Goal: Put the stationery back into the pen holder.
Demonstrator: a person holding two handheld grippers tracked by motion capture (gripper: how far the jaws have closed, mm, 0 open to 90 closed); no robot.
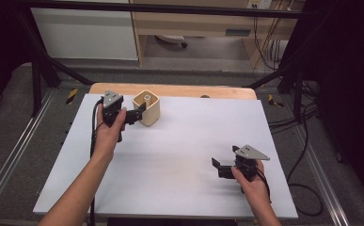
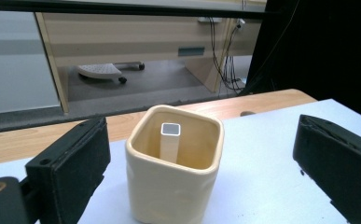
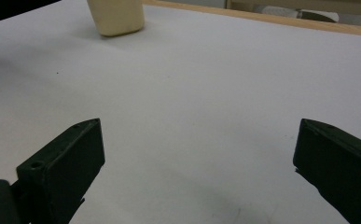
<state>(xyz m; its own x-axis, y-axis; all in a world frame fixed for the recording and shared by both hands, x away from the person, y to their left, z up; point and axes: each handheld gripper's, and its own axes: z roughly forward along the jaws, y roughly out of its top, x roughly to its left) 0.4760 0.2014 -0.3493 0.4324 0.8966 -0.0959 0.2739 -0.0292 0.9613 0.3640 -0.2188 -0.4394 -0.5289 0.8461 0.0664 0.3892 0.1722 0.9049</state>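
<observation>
Standing upright near the far left of the white table top (image 1: 170,155): one cream cup (image 1: 147,108) with a squarish mouth and rounded corners. Inside it, one pale square tube (image 2: 170,140), upright, hollow at the top, set toward the far wall of the cup; the high view shows its end just below the rim.

Left gripper (image 1: 139,112): held in the left hand (image 1: 110,129), pointing toward the cup from the cup's left. Jaws spread wide. In the left gripper view the cup sits in the gap between them, closer to the left jaw, with a strip of bare table showing on either side; the pads press on nothing. One jaw tip lies just beside the cup's wall in the high view; whether it touches cannot be told.

Right gripper (image 1: 222,165): held in the right hand (image 1: 252,188), near the front right of the table, well apart from the cup. Jaws spread wide, nothing between them but table surface; nothing held.

Beyond the table top: a wooden edge (image 1: 170,89), then floor and a wooden desk (image 1: 193,23).
</observation>
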